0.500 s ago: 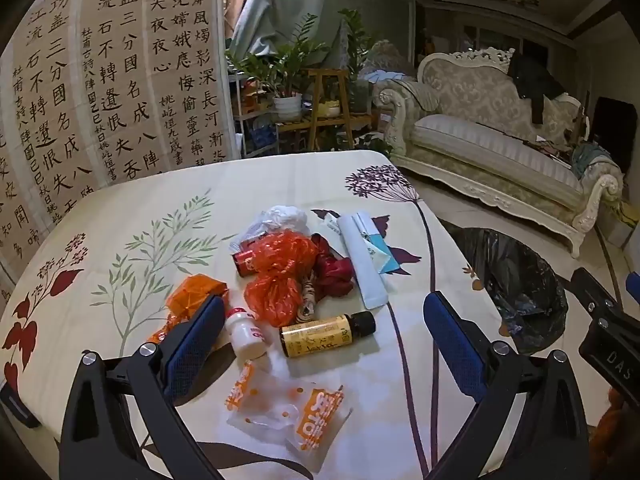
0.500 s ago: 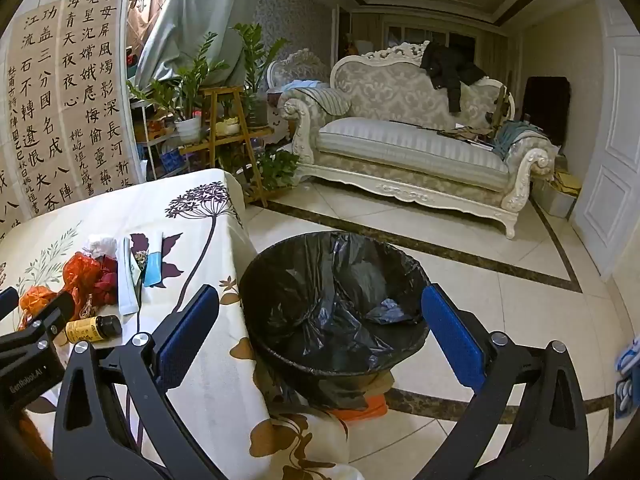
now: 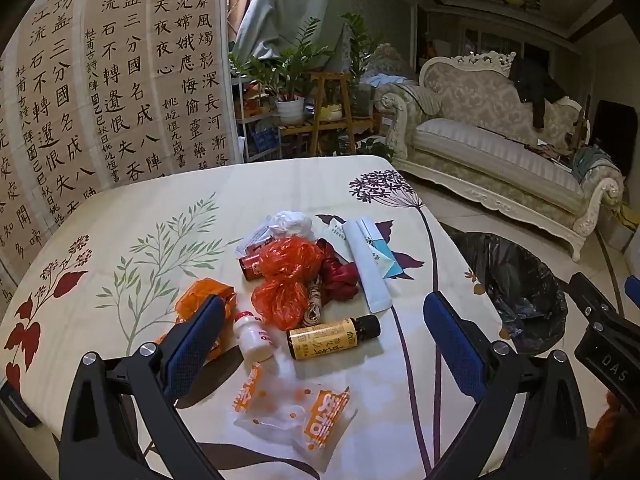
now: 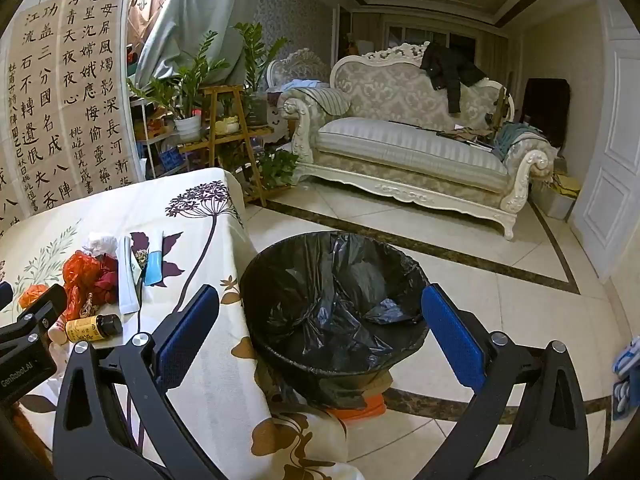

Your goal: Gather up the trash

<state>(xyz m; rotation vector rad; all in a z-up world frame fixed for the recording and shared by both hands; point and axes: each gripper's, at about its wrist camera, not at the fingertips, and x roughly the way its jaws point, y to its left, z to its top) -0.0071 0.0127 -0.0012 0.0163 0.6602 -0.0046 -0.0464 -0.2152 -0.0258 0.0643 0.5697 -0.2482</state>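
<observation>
Trash lies heaped on the flower-printed tablecloth (image 3: pixel 168 216): crumpled orange plastic bags (image 3: pixel 288 276), a small white bottle (image 3: pixel 253 336), a yellow-labelled brown glass bottle (image 3: pixel 332 337) and a clear orange-printed wrapper (image 3: pixel 292 408). Left gripper (image 3: pixel 324 340) hangs above the bottles, jaws released and empty. Right gripper (image 4: pixel 320 332) hovers, also spread empty, over the black-lined round bin (image 4: pixel 336 300) beside the table.
</observation>
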